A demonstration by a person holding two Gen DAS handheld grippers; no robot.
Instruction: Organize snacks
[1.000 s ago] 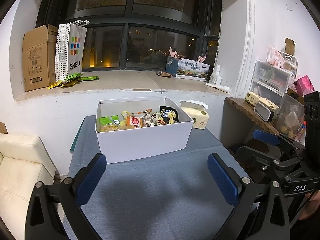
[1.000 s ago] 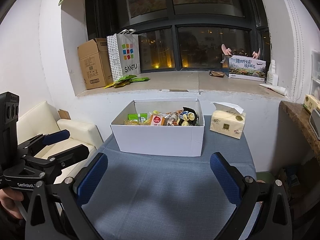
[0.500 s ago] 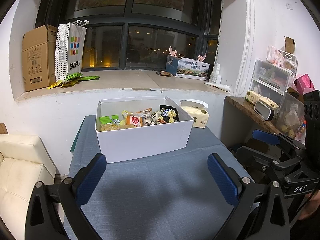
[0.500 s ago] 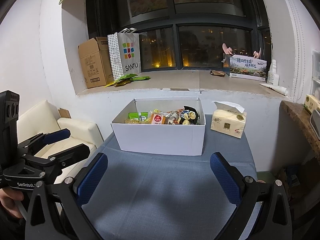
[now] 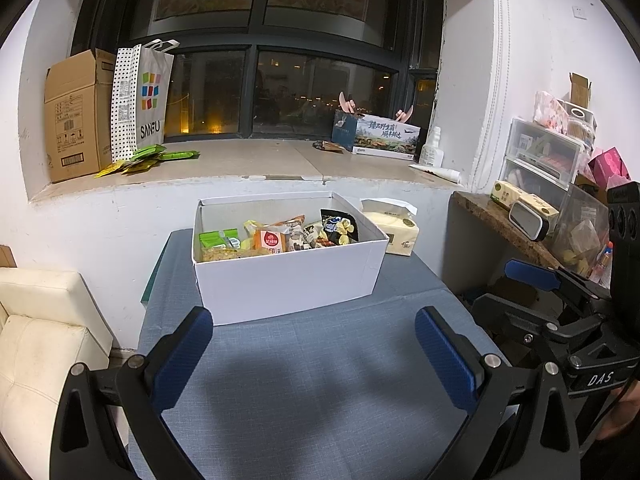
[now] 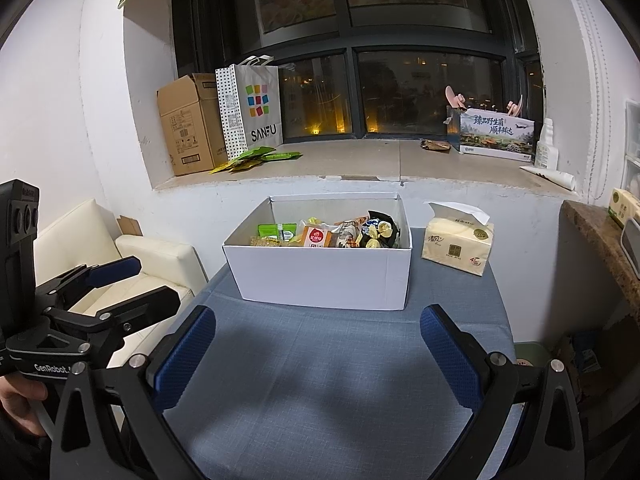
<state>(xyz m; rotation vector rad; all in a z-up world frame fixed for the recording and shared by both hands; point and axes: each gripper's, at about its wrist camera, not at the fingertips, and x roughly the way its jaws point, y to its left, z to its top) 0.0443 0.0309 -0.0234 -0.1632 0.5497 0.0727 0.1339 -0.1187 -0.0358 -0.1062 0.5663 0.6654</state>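
A white open box (image 5: 288,284) (image 6: 324,280) stands at the far side of the blue-clothed table (image 5: 312,392) (image 6: 332,380). Several snack packets (image 5: 276,236) (image 6: 332,234) lie inside it, green, orange and dark ones. My left gripper (image 5: 314,344) is open and empty, above the cloth just short of the box. My right gripper (image 6: 318,344) is open and empty too, at a similar distance from the box. Each gripper shows at the edge of the other's view: the right one (image 5: 560,304), the left one (image 6: 104,292).
A tissue pack (image 5: 394,230) (image 6: 458,242) sits right of the box. The window ledge holds a cardboard box (image 5: 76,114), a SANFU bag (image 5: 144,100), green packets (image 5: 148,158) and a printed carton (image 5: 380,136). A cream sofa (image 5: 36,340) stands left, a cluttered shelf (image 5: 536,208) right.
The right wrist view has edged slightly closer to the box. The left gripper has hardly moved. Both grippers stay open.
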